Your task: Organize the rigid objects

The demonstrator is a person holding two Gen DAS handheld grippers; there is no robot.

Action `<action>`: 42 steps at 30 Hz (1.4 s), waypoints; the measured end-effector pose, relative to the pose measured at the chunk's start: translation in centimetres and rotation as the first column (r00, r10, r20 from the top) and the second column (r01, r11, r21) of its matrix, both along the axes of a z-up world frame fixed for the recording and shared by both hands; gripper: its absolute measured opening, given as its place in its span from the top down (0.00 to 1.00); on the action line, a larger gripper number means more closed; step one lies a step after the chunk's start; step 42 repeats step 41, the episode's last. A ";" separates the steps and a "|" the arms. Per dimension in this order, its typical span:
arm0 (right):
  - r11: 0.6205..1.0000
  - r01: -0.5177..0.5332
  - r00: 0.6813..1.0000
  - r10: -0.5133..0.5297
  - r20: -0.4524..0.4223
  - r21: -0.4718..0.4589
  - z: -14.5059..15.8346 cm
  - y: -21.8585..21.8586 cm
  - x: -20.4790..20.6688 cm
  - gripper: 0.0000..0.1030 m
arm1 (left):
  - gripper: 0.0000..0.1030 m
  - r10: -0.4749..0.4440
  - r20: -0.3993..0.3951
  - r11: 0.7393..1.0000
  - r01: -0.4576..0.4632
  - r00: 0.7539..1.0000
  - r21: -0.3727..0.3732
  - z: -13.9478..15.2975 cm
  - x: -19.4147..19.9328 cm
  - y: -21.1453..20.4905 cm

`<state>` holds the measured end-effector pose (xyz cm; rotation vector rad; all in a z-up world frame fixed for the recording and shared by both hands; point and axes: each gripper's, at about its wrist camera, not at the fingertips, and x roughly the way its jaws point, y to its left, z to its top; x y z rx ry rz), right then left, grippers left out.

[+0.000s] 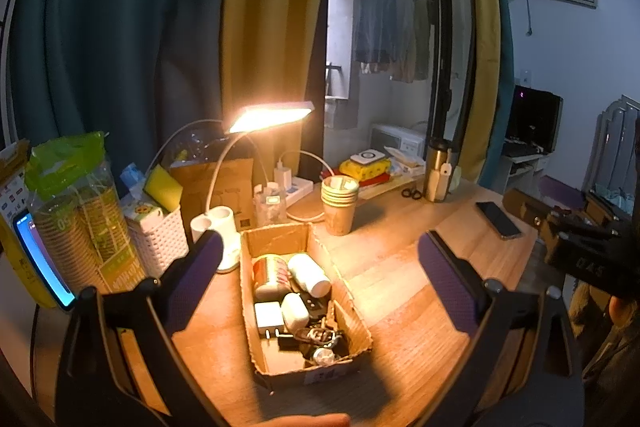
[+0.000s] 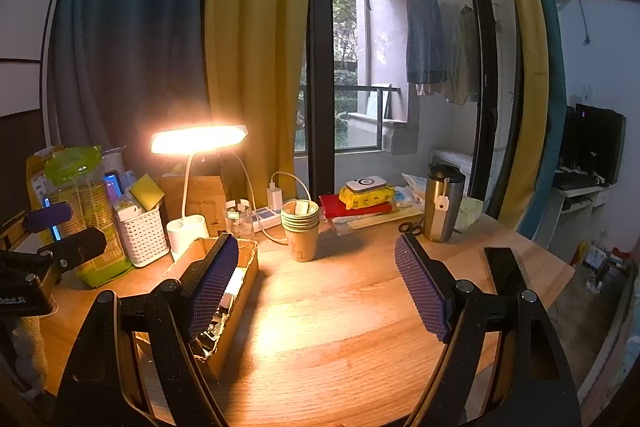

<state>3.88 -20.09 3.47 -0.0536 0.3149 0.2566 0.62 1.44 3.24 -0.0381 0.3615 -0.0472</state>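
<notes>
An open cardboard box sits on the wooden desk. It holds white pill bottles, white chargers and dark small items. My left gripper is open and empty, its purple pads either side of the box, above it. In the right wrist view the box lies at left, partly behind my left finger. My right gripper is open and empty over bare desk to the right of the box. The left gripper's body also shows in the right wrist view.
A lit desk lamp, a white basket, bagged paper cups and a phone stand at left. A paper cup stack, power strip, steel tumbler, scissors and a dark phone lie behind and right.
</notes>
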 end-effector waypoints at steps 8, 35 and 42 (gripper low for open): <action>1.000 -0.007 1.000 0.007 -0.002 -0.008 0.0 0.3 0.0 0.19 | 0.04 0.002 0.003 1.000 -0.002 1.000 -0.004 0.0 -0.1 0.1; 1.000 -0.015 1.000 0.015 -0.014 -0.009 -0.6 0.4 0.4 0.19 | 0.04 0.005 -0.002 1.000 -0.005 1.000 -0.002 -0.2 -0.3 0.4; 1.000 -0.021 0.999 0.020 -0.027 -0.013 -1.1 0.8 0.8 0.19 | 0.04 0.006 -0.005 1.000 -0.006 1.000 0.001 -0.3 -0.2 0.4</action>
